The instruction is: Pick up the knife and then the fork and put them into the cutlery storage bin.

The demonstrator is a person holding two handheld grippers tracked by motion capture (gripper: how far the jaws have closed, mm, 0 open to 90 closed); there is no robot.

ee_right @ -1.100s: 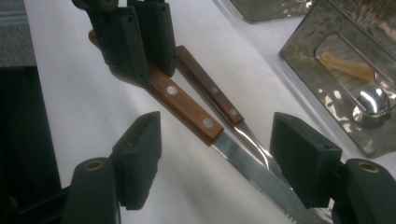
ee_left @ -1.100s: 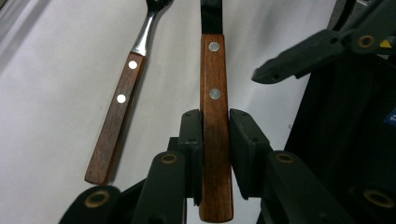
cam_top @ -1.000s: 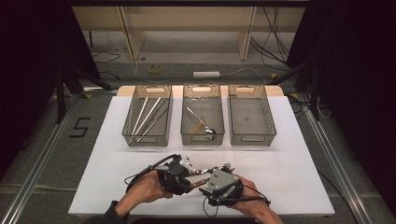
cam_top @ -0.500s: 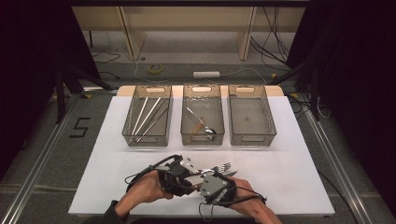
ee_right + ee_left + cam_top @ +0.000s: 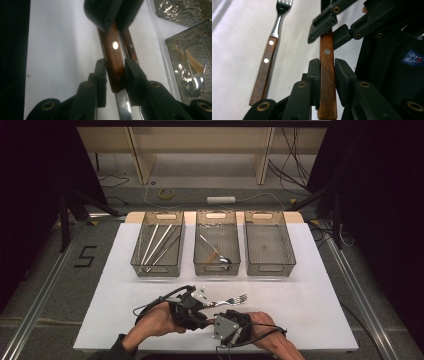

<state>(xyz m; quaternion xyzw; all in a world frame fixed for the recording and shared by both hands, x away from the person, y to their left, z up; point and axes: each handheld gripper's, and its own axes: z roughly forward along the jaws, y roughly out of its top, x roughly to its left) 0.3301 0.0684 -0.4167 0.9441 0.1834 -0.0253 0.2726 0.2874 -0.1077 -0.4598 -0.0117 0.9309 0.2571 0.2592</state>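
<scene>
A wooden-handled utensil [image 5: 327, 82] is held between both grippers near the table's front edge. My left gripper [image 5: 327, 67] is shut on its handle, seen in the high view as [image 5: 201, 307]. My right gripper [image 5: 114, 66] faces it from the opposite end. Its jaws have just been closing, and the pads now press on the same handle [image 5: 113, 62], near where the metal shaft [image 5: 123, 105] starts. In the high view the right gripper [image 5: 214, 316] sits close against the left one. A second wooden-handled fork [image 5: 231, 300] lies flat on the white table beside them [image 5: 267, 60].
Three clear bins stand in a row across the table's far half. The left bin [image 5: 135, 262] holds several long thin utensils, the middle bin [image 5: 217, 270] a spoon and another piece. The right bin [image 5: 268, 270] looks bare. The white table [image 5: 310, 310] ends just behind the hands.
My right gripper has shifted slightly left and toward the table's front, up against the left gripper. The fork lying on the table has come into view beyond it. The left hand has stayed put.
</scene>
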